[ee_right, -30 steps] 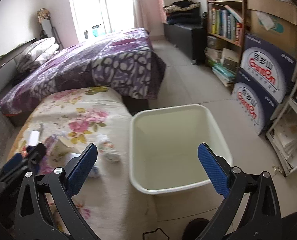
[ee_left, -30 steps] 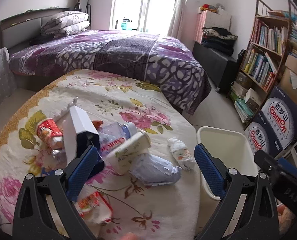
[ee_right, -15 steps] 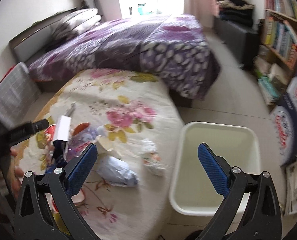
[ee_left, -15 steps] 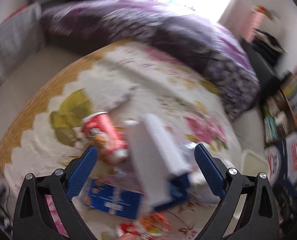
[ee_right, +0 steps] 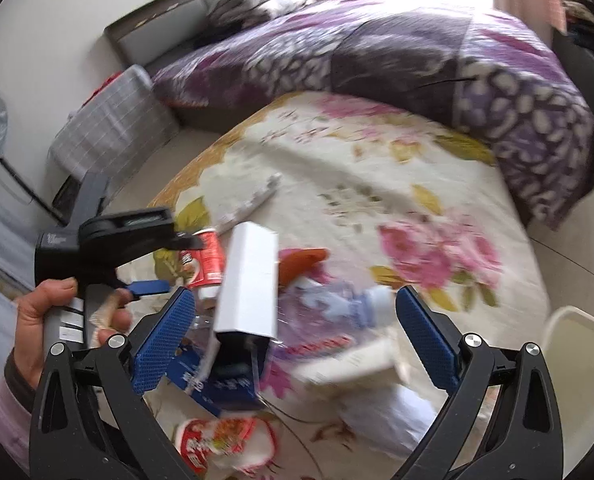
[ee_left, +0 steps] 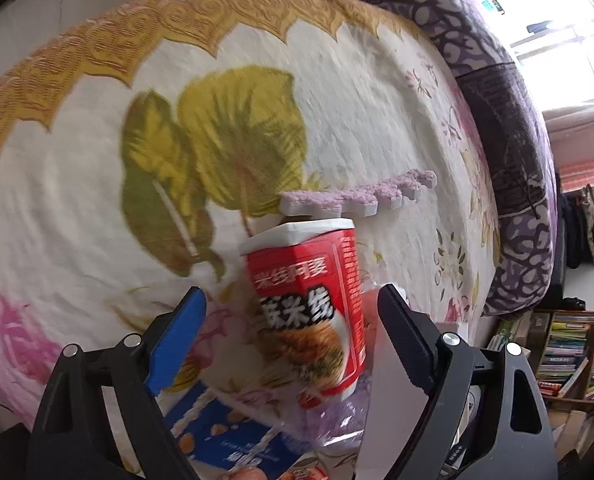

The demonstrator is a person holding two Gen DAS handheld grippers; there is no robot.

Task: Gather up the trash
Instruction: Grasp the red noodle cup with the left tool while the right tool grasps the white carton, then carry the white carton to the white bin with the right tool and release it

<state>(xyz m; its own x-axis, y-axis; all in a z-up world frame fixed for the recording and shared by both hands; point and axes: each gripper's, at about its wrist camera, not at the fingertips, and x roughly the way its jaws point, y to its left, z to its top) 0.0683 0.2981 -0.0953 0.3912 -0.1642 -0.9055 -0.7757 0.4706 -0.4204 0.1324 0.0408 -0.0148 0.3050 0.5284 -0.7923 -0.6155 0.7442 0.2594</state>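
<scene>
A red noodle cup (ee_left: 309, 312) lies on the flowered bedspread (ee_left: 77, 208) between the fingers of my left gripper (ee_left: 289, 292). Its jaws are closing, with gaps still showing on both sides of the cup. In the right wrist view the same cup (ee_right: 207, 256) lies at the left gripper (ee_right: 173, 264), which a hand (ee_right: 49, 312) holds. My right gripper (ee_right: 295, 294) hangs open above the trash pile: a white box (ee_right: 249, 280), a clear plastic bottle (ee_right: 337, 308), a cream carton (ee_right: 353, 364) and a blue packet (ee_right: 217, 384).
A lilac foam strip (ee_left: 357, 196) lies just beyond the cup. A red-and-white wrapper (ee_right: 225, 440) and a crumpled white bag (ee_right: 385, 412) lie near the front. The white bin (ee_right: 577, 344) stands at the right beside the bed. A purple quilt (ee_right: 417, 48) lies behind, a bookshelf (ee_left: 577, 352) at the right.
The left gripper has swung left, rolled and dropped close over the red cup, which now sits between its fingers. The right gripper has swung from over the bin to over the trash pile.
</scene>
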